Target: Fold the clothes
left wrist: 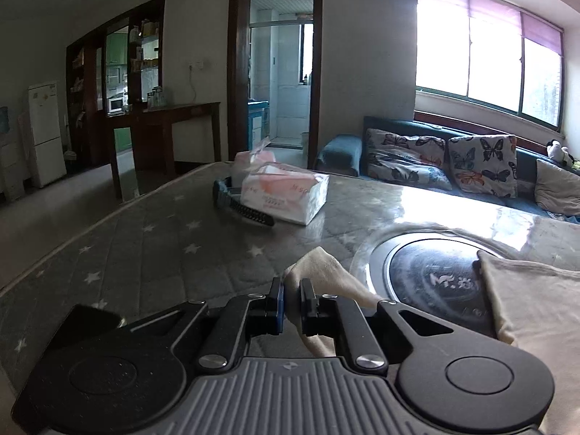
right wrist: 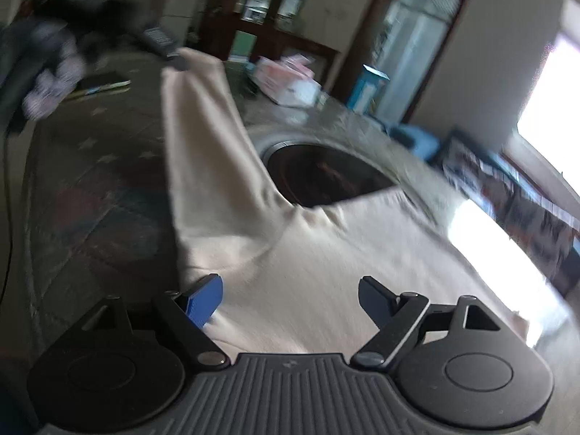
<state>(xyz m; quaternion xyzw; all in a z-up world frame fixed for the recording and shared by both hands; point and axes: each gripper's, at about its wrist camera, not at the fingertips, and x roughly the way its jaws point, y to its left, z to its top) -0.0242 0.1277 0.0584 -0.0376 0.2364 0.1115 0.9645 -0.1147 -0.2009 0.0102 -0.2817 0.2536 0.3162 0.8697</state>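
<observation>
A cream garment (right wrist: 326, 253) lies on the table, partly over a round black hob (right wrist: 326, 177). My left gripper (left wrist: 292, 290) is shut on the garment's sleeve end (left wrist: 322, 272) and holds it above the table. In the right wrist view the left gripper (right wrist: 174, 58) shows at the top of the raised sleeve (right wrist: 203, 137). My right gripper (right wrist: 290, 290) is open and empty, just above the garment's body. The garment's body also shows at the right in the left wrist view (left wrist: 536, 311).
A tissue pack (left wrist: 286, 195) and a black strap (left wrist: 243, 210) lie at the far side of the grey star-patterned table cover (left wrist: 145, 253). The hob (left wrist: 431, 275) is set in the table. A sofa with butterfly cushions (left wrist: 482, 163) stands beyond. A dark flat object (left wrist: 83, 326) lies near left.
</observation>
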